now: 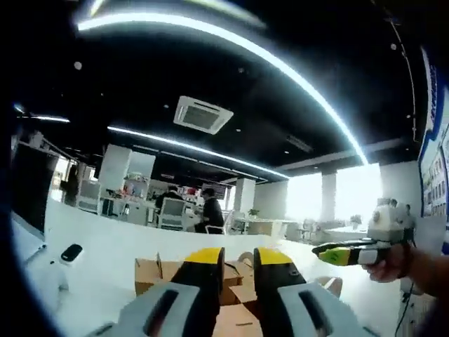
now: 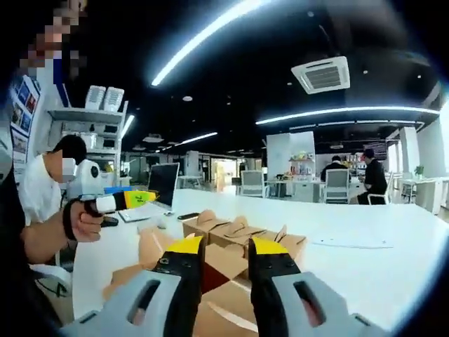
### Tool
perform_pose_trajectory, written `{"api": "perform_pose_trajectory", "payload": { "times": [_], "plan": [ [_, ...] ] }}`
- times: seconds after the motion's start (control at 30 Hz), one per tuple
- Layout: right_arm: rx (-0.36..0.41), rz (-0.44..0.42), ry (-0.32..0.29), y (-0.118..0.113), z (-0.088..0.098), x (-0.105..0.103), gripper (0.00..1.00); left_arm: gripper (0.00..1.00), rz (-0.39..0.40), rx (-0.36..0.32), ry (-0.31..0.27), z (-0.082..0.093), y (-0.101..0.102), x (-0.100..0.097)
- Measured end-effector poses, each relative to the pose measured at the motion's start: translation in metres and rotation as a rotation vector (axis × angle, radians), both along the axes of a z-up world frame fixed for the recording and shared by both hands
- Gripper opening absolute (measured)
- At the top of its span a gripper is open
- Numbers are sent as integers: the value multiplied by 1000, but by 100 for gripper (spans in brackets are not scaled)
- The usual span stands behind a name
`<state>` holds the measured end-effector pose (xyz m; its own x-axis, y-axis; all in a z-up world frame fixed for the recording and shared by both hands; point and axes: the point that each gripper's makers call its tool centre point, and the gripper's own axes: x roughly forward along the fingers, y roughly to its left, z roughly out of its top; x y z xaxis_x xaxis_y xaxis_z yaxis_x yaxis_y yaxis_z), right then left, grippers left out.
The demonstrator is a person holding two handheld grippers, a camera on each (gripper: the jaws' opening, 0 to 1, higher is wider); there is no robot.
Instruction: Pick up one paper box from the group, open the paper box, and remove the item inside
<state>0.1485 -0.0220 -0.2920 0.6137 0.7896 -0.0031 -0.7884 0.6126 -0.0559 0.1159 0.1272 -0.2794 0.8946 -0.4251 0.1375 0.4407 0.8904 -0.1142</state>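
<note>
Both views face level across the paper boxes [image 1: 231, 281], near.

Our left gripper [image 1: 239, 261], yellow-tipped jaws slightly parted and empty, hovers above brown cardboard paper boxes [image 1: 158, 274] on the white table [image 1: 105, 246]; the right gripper [image 1: 337, 254] enters beside.

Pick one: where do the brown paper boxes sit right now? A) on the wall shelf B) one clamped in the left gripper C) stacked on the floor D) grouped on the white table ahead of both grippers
D: the paper boxes sit clustered on the white table, beyond the tips of the right gripper; the left gripper holds nothing between its jaws, with the same boxes behind it.
</note>
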Motion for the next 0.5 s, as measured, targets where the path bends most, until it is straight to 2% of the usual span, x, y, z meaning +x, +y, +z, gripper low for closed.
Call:
{"api": "perform_pose_trajectory", "payload": {
  "times": [0.03, 0.2, 0.33, 0.4, 0.5],
  "plan": [
    [-8, 3, -2, -1, -1, -2, 26, 19, -17, 7, 26, -6, -2, -2],
    [-16, 4, 4, -9, -7, -7, 26, 20, -18, -13, 18, -13, 2, -12],
    [-36, 11, -7, -15, -14, -11, 26, 20, 39, 96, 91, -41, 13, -8],
    [-38, 7, 7, -19, -19, -10, 26, 20, 43, 76, 83, -44, 14, -8],
    [-30, -4, 31, -24, -24, -5, 26, 20, 37, 28, 41, -39, 12, -16]
  ]
}}
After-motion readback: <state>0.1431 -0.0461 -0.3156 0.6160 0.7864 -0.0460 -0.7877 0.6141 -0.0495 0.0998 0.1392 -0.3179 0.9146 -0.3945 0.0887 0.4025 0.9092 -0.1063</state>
